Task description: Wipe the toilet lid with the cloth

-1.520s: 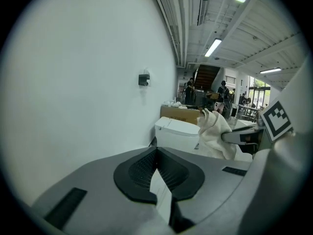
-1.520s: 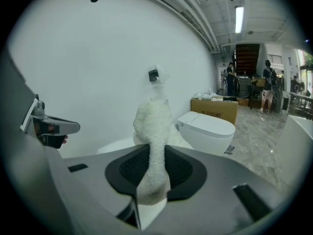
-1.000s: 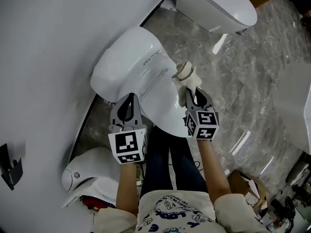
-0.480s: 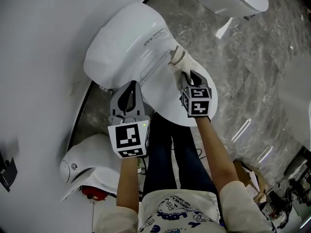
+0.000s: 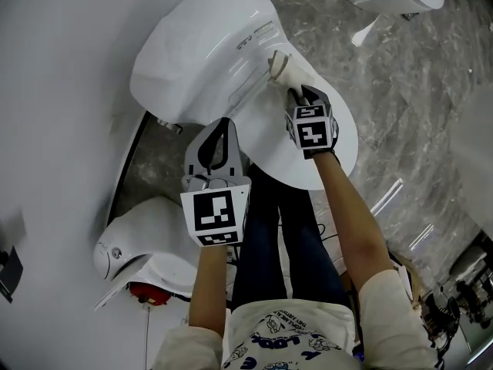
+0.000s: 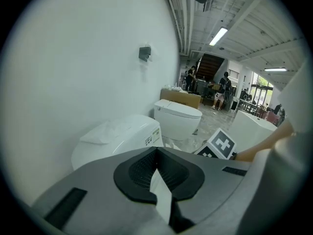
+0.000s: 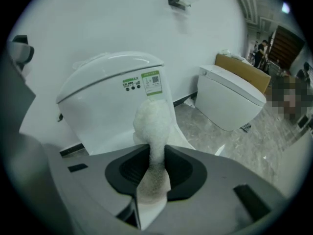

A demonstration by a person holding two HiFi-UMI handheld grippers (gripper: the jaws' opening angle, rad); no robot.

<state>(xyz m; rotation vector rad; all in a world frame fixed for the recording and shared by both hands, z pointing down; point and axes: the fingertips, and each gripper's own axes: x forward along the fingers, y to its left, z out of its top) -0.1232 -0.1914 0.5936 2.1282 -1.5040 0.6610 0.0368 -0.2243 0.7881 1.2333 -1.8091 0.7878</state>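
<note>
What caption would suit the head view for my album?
From above: right gripper holds a white cloth against the toilet lid; left gripper hovers, shut.

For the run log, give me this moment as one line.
right gripper: shut on cloth | cloth: on toilet lid, rear edge | left gripper: shut, empty

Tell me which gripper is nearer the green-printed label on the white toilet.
Right. The right gripper, shut on the white cloth, sits close beside the label; the left gripper hangs farther back, shut, empty.

White wall (image 5: pixel 62 91), grey marbled floor (image 5: pixel 416 91), another toilet (image 7: pixel 230 99) beyond.
</note>
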